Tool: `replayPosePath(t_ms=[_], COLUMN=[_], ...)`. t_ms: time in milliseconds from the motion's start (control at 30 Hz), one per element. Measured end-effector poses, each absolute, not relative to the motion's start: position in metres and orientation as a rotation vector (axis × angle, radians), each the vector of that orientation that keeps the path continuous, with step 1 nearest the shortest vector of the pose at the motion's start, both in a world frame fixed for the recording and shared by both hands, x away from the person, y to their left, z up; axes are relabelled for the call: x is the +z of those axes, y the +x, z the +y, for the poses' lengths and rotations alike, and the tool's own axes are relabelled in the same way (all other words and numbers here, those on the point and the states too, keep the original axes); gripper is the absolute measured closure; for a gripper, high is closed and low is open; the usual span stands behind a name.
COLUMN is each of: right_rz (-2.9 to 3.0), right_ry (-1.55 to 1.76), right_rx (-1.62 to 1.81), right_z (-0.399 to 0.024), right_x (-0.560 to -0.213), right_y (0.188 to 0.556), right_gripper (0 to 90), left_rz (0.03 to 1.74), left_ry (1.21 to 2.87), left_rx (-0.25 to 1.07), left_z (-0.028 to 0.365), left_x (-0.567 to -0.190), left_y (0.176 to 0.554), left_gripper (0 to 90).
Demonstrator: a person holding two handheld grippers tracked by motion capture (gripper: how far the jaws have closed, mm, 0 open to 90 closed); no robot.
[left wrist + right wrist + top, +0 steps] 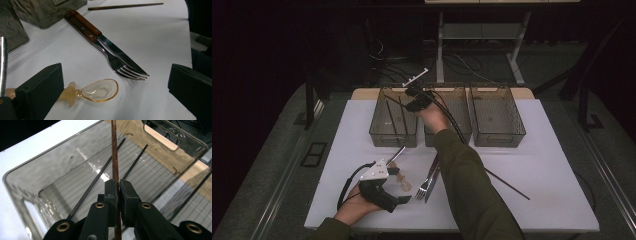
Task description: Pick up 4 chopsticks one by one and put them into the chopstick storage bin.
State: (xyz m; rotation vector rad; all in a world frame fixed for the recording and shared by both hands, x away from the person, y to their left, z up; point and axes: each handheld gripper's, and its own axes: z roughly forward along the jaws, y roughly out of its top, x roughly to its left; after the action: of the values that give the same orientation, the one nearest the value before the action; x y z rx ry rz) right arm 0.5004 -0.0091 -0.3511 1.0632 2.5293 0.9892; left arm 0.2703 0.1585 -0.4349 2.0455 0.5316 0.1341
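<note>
From the high view, my right gripper (416, 98) is out over the leftmost of three clear bins (393, 136), pinched on a brown chopstick (411, 95), while my left gripper (384, 195) rests near the table's front edge with its jaws spread and nothing between them. To do this drop well, I judge I should keep the stick lined up with the bin's long side, lower it until its tip is below the rim, and only then let go. Through the left gripper view, a small amber plastic spoon (96, 91) lies just inside my left jaw, a fork (117, 65) and a wooden-handled steak knife (100, 37) lie together beyond my tips, and another chopstick (125, 6) lies farther off still; I would hold this hand quiet until the right one is free. Through the right gripper view, my fingertips (117, 192) are narrow and clamped on the chopstick, which runs straight ahead from between them; directly below, two black chopsticks (100, 176) already lie on the ribbed floor of the bin. I should set mine down roughly parallel to them, so it settles flat instead of propping against the wall.
</note>
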Motion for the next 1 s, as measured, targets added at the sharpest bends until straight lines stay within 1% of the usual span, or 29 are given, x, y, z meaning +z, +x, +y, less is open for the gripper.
replayPosePath(t_ms=[400,667,733,800,1000], right_rz=[2.534,2.542,2.531,2.521,2.503], right_ry=[1.101,1.092,1.088,1.090,1.089], right_rx=[0.913,0.893,0.914,0.926,0.956], right_z=[0.018,0.026,0.025,0.023,0.016], right_x=[-0.364,-0.366,-0.364,-0.361,-0.355], right_y=[0.517,0.518,0.518,0.517,0.514], right_gripper=[84.9,84.0,81.1,76.3,71.4], left_rz=[0.527,0.521,0.513,0.520,0.520], left_ry=[2.040,2.041,2.049,2.045,2.045], left_rx=[0.123,0.125,0.132,0.128,0.131], left_z=[0.159,0.159,0.160,0.159,0.159], left_x=[-0.434,-0.434,-0.434,-0.434,-0.434], left_y=[0.271,0.271,0.272,0.271,0.272], left_gripper=[0.0,0.0,0.0,0.0,0.0])
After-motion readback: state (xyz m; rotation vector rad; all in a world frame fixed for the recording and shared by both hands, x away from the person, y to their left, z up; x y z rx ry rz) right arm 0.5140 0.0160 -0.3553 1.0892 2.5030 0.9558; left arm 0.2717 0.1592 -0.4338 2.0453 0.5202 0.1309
